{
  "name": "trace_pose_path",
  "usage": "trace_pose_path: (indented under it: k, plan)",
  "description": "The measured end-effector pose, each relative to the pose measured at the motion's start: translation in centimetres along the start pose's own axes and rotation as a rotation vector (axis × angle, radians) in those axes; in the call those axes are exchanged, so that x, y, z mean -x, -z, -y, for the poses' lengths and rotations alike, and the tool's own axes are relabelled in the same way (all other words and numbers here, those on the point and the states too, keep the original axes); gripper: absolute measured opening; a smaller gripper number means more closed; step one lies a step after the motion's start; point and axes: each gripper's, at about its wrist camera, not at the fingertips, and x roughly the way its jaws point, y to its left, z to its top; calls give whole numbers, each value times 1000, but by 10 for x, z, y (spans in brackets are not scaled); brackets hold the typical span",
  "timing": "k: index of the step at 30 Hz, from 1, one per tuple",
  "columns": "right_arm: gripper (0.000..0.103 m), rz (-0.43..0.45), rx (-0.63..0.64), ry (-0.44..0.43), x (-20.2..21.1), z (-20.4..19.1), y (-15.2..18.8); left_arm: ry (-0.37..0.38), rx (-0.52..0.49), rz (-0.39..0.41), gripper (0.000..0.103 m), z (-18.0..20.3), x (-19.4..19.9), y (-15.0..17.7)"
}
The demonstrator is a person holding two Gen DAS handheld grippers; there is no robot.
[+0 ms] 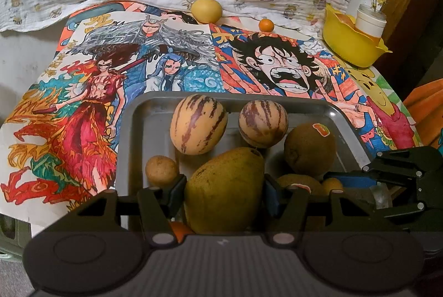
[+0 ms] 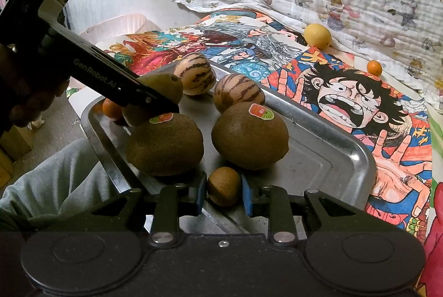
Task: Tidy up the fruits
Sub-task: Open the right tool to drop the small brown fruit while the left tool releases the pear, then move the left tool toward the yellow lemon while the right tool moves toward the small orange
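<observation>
- Gripping a large greenish-yellow mango (image 1: 224,189), the left gripper (image 1: 224,191) has its pads against both sides of it, over the near end of the metal tray (image 1: 133,131)
- The right gripper (image 2: 224,190) is closed narrowly on a small brown fruit (image 2: 223,186) at the tray's near edge
- Two striped melons (image 1: 198,124) and two stickered kiwis (image 2: 249,135) lie in the tray
- A yellow fruit (image 1: 206,10) and a small orange (image 1: 266,25) sit apart on the illustrated cloth (image 1: 83,92)
</observation>
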Motion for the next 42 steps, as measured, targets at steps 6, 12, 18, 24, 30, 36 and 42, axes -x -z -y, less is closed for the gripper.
trace_pose_path:
  k: [6,12,18,24,30,36,42]
  plan:
    - [42,1,-9,-4,3,2,0,-18,10,15,82,-2,8,1]
    - [57,7,-14,-6,11,-1,0,-24,16,40,91,-4,21,5]
    - [73,26,-25,-5,23,-6,1,0,22,80,102,-4,38,17]
    - [88,51,-24,5,37,-13,3,-16,-10,94,102,1,52,32]
    - [94,55,-7,24,48,-18,9,-57,-80,88,102,9,66,51]
    - [100,38,5,63,56,-21,17,-97,-129,84,102,16,76,66]
    - [101,28,6,122,63,-19,27,-148,-193,53,102,26,76,72]
